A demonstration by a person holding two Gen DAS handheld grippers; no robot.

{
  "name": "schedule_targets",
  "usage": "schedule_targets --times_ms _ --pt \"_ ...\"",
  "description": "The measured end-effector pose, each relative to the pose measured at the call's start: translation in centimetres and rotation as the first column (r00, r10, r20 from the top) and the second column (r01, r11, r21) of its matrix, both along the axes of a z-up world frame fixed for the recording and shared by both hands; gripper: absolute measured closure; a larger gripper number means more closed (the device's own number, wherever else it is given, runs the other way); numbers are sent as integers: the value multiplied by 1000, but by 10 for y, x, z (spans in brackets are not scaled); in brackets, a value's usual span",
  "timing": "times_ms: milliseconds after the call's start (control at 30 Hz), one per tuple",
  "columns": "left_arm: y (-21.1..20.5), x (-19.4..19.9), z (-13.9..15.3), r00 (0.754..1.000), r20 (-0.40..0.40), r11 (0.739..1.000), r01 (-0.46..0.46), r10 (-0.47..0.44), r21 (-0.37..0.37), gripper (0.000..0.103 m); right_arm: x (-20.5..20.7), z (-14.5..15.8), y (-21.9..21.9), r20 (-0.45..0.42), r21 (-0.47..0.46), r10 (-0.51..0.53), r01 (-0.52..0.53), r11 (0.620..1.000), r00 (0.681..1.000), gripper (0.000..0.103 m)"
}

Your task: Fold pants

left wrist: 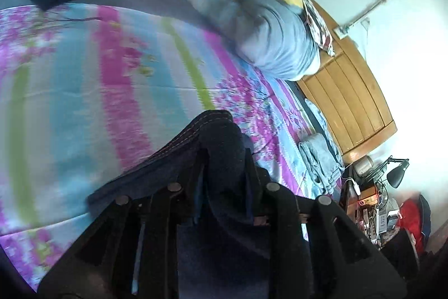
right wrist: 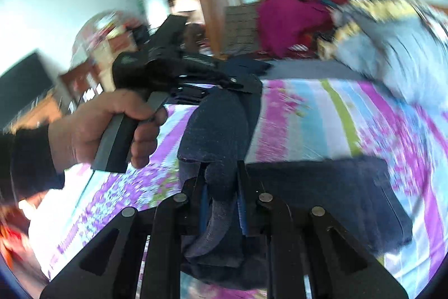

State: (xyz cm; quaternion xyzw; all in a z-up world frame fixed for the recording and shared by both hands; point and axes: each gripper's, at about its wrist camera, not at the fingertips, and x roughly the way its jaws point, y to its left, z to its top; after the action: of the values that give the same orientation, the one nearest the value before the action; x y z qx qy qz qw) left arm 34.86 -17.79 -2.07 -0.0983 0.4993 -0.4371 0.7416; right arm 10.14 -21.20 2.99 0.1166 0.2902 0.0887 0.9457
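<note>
**Denim lifted between 2 grippers**

Denim pants [right wrist: 221,128] hang above the striped bedsheet [left wrist: 84,69], bunched between both tools. The left gripper [left wrist: 224,156] and right gripper [right wrist: 221,173] each clamp a fold. Blur obscures the hems; probably an uneven bunch could slip loose and skew the fold.

Bright daylight, motion blur, fisheye-warped edges

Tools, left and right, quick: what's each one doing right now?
Left tool: shut on the dark blue denim pants.
Right tool: shut on the same pants.
</note>
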Motion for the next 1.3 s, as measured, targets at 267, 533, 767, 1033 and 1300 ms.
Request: schedule_targets --times_ms 267,533,767,1033,1300 --pt "-126 -3 -35 996 -17 994 84 -83 72 76 -18 -37 -149 -75 234 -167 180 955 983 85" --pt "-208 -2 -88 992 -45 983 120 -115 141 75 -30 -113 -264 -177 417 -262 313 853 949 91" --pt "-239 -9 -122 988 -64 970 148 -138 190 74 -49 -164 -304 -249 513 -290 379 770 924 92" --pt "-270 -29 -147 975 -3 932 215 -224 291 74 -70 -183 -302 -307 536 -292 418 734 906 91" --pt "-184 -60 -64 992 -5 985 125 -125 120 74 -82 -115 -300 -222 235 -282 332 913 933 75"
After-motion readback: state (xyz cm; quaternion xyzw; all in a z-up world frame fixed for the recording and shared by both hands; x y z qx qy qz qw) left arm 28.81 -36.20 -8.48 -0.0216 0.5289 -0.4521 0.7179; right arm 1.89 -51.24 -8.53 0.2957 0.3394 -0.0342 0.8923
